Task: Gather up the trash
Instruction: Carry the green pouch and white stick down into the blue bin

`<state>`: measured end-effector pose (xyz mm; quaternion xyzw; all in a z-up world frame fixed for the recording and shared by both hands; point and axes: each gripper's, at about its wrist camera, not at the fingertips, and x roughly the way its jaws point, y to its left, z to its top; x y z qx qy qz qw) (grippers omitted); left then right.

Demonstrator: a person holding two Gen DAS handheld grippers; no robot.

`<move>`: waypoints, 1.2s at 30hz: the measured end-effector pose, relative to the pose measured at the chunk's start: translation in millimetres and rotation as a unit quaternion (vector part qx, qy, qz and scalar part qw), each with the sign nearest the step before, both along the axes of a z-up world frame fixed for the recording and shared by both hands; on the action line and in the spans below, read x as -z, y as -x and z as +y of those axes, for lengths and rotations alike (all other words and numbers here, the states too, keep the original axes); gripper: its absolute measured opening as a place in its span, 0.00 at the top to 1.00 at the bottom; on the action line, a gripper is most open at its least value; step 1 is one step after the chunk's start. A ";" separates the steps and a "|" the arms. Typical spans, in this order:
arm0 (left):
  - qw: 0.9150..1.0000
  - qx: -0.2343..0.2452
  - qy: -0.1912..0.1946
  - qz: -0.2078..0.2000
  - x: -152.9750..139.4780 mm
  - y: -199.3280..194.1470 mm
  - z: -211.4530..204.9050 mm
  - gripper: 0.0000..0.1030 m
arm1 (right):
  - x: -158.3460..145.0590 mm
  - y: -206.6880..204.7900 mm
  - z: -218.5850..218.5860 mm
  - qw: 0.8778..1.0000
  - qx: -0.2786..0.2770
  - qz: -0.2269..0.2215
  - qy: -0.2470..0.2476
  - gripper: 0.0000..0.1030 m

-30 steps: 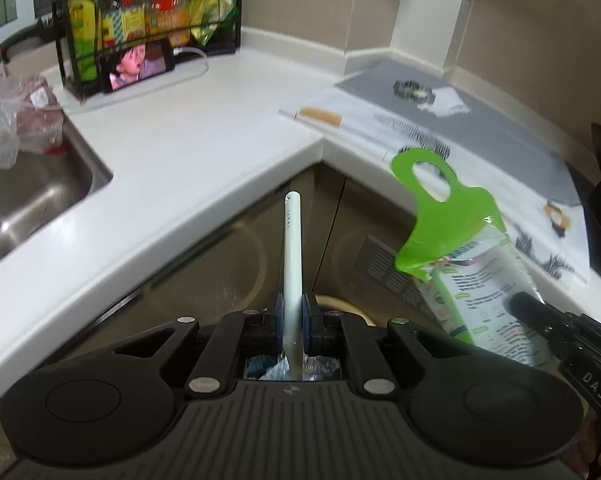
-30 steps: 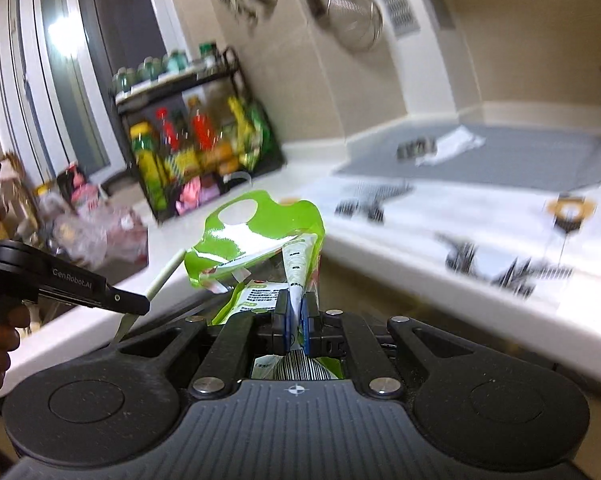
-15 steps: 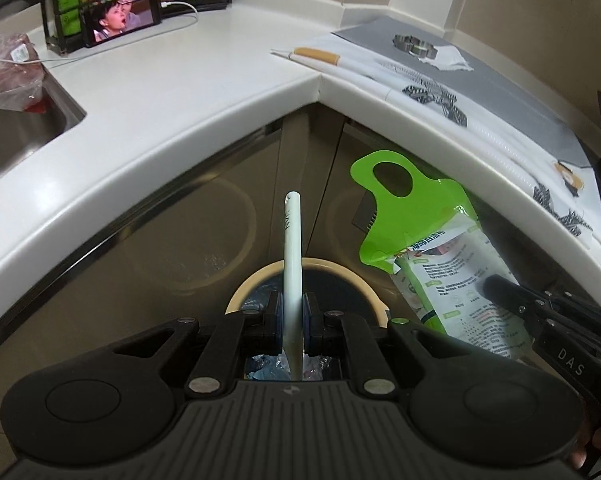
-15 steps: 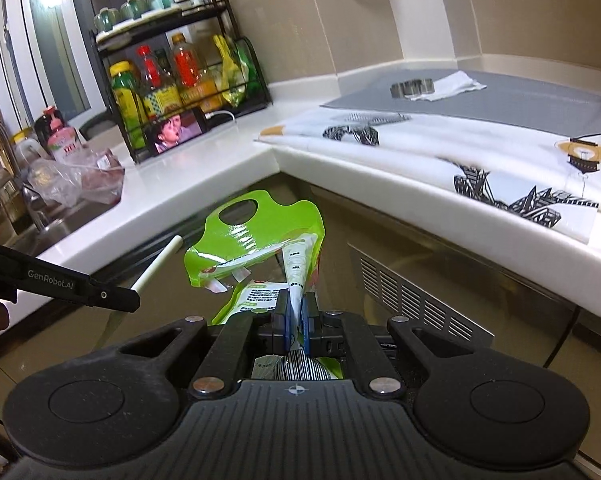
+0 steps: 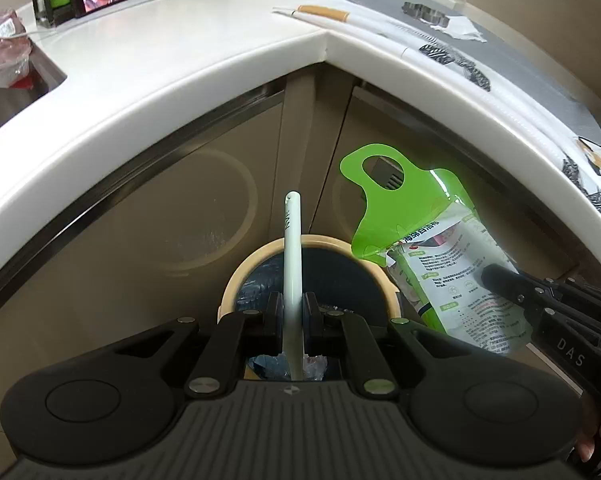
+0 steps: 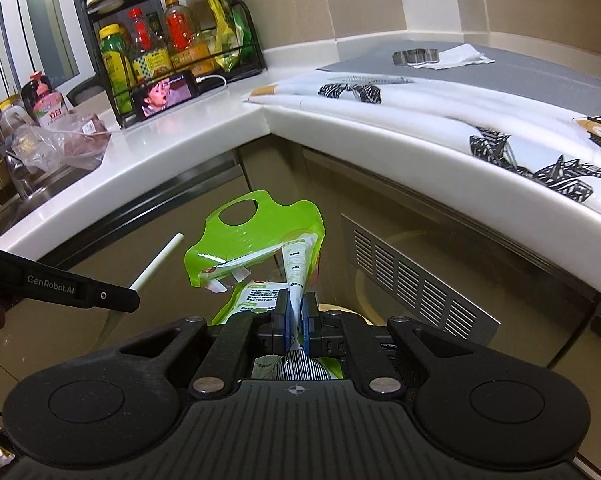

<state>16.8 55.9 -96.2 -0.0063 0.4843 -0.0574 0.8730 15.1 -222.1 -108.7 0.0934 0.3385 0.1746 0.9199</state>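
Left hand-held gripper point(image 5: 292, 320) clamped stiff, light straw point(image 5: 292, 248) above bin point(image 5: 236, 280); right hand-held gripper point(image 6: 295, 320) pinched limp, crinkly pouch point(image 6: 256, 236) near its base.

So by my count: 2 tongs point(image 5: 292, 316) point(image 6: 296, 322), 1 white stick point(image 5: 292, 276), 1 green pouch point(image 5: 432, 256), 1 round bin point(image 5: 252, 264), 1 phone point(image 6: 168, 94) playing a video, 1 bottle rack point(image 6: 172, 40), 1 metal cookie cutter point(image 6: 414, 56), 1 crumpled plastic bag point(image 6: 56, 146) by the sink.

Glossy green plastic pouch point(image 6: 256, 236); smooth white countertop point(image 5: 172, 48); matt white stick point(image 5: 292, 264); metal vent grille point(image 6: 416, 276).
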 end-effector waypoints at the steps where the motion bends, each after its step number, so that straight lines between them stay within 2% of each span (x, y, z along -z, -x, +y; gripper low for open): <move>1: 1.000 -0.001 0.000 0.002 2.0 -1.1 0.7 0.91 | 1.3 -1.1 1.1 1.000 -0.001 0.001 0.002 0.94; 13: 0.999 0.004 0.000 0.044 37.7 -20.2 -1.2 0.91 | 31.3 -25.4 14.6 0.999 -0.007 0.039 0.033 0.94; 24: 0.996 0.013 -0.006 0.085 79.7 -53.3 -18.6 0.91 | 64.9 -53.7 26.1 0.996 -0.007 0.073 0.060 0.94; 36: 0.991 0.024 -0.012 0.132 122.2 -83.9 -19.5 0.91 | 100.6 -84.9 41.3 0.991 -0.005 0.100 0.088 0.94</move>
